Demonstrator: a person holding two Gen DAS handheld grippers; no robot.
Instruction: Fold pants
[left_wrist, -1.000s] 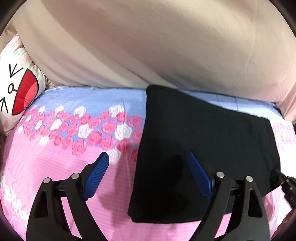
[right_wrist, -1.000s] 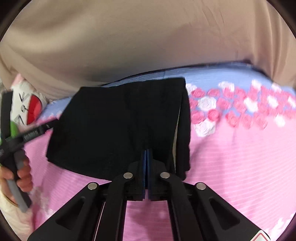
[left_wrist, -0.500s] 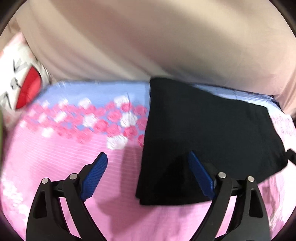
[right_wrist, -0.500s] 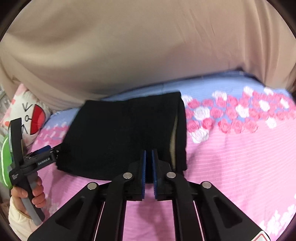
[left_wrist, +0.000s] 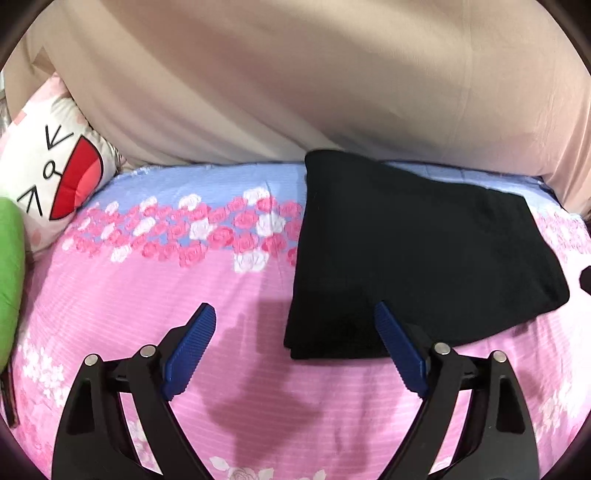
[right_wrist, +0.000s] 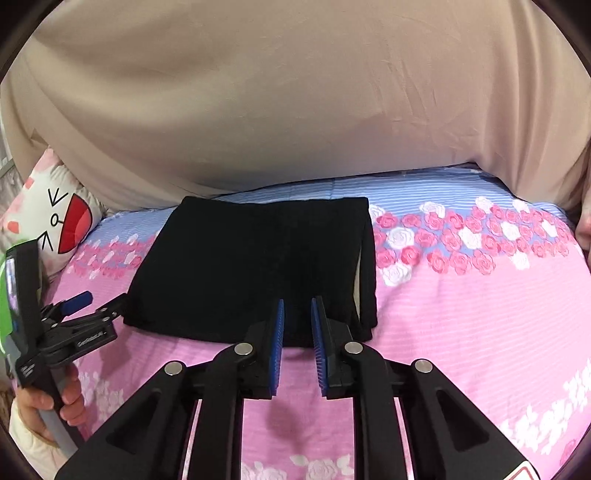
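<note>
The black pants (left_wrist: 417, 251) lie folded into a flat rectangle on the pink floral bedsheet (left_wrist: 155, 295). They also show in the right wrist view (right_wrist: 255, 266), with a fold edge along their right side. My left gripper (left_wrist: 295, 325) is open wide and empty, above the sheet at the pants' near left corner. It also shows in the right wrist view (right_wrist: 98, 306), held in a hand at the left. My right gripper (right_wrist: 297, 321) is open a little and empty, just in front of the pants' near edge.
A beige cloth (right_wrist: 295, 92) hangs across the back of the bed. A white cartoon-face pillow (left_wrist: 48, 177) lies at the far left, next to something green (left_wrist: 9, 277). The sheet (right_wrist: 461, 314) stretches to the right of the pants.
My right gripper has opened from shut and let go of the pants' near edge, backing off. My left gripper has drawn back toward me, staying open. The pants lie still.
</note>
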